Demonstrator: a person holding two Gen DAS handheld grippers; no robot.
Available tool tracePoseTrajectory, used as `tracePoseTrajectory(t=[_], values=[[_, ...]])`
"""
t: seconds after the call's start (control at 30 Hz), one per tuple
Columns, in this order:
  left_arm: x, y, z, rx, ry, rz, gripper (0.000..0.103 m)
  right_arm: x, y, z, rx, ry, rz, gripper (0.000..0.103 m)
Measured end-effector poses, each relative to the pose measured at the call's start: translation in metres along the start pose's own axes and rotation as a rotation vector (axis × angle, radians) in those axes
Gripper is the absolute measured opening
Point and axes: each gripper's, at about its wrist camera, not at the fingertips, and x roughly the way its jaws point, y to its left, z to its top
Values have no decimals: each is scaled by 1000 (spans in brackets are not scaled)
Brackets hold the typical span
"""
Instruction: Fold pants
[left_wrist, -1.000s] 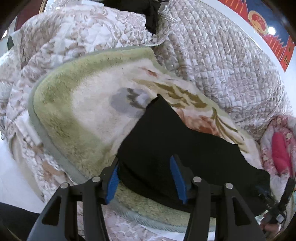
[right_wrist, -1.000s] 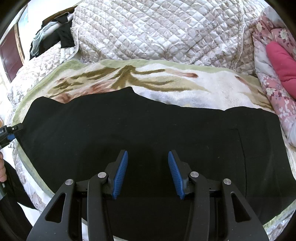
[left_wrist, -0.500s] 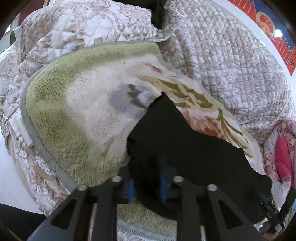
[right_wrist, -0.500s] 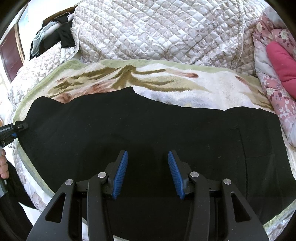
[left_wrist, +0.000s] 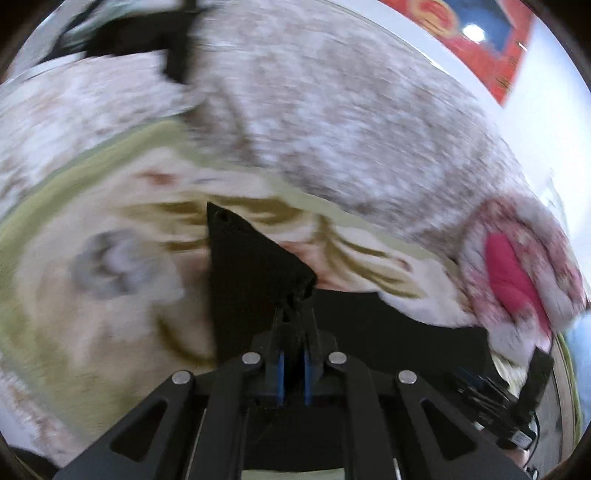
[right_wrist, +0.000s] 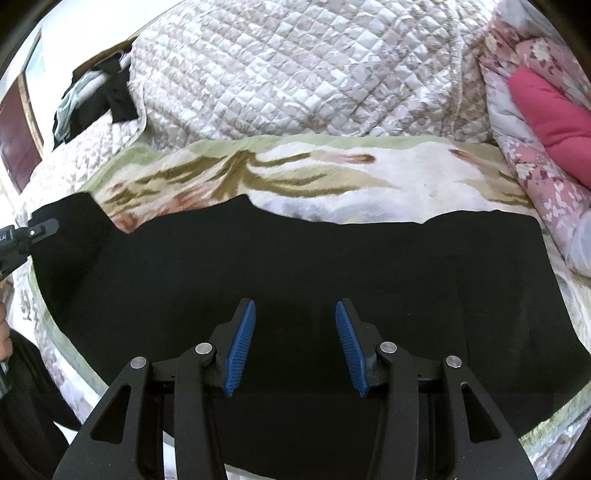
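Black pants (right_wrist: 295, 266) flat; leg end apparently lifted.

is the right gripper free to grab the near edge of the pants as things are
Probably yes: the right gripper is open and empty over the black pants, with nothing in the way. The left gripper pinches their far end.

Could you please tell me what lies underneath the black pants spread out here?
The black pants lie on a plush floral blanket with a green border, spread over a quilted cover. What sits directly beneath the pants' middle is covered by the fabric.
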Motion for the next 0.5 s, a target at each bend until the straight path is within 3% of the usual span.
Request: tracePoseTrajectory(t=[0.23,0.33,0.43,0.5], values=[[49,-85,-26,184,138,-147,5,-4,-20,0,74,6,6,46],[65,-105,-52,223,214,-213,4,-3,-25,-1,98,16,11,46],[76,-115,-78,263,320,-234,4,-1,-25,-1,112,22,29,46],[72,-112,-81,264,347,-250,4,-2,-22,1,102,6,40,46]])
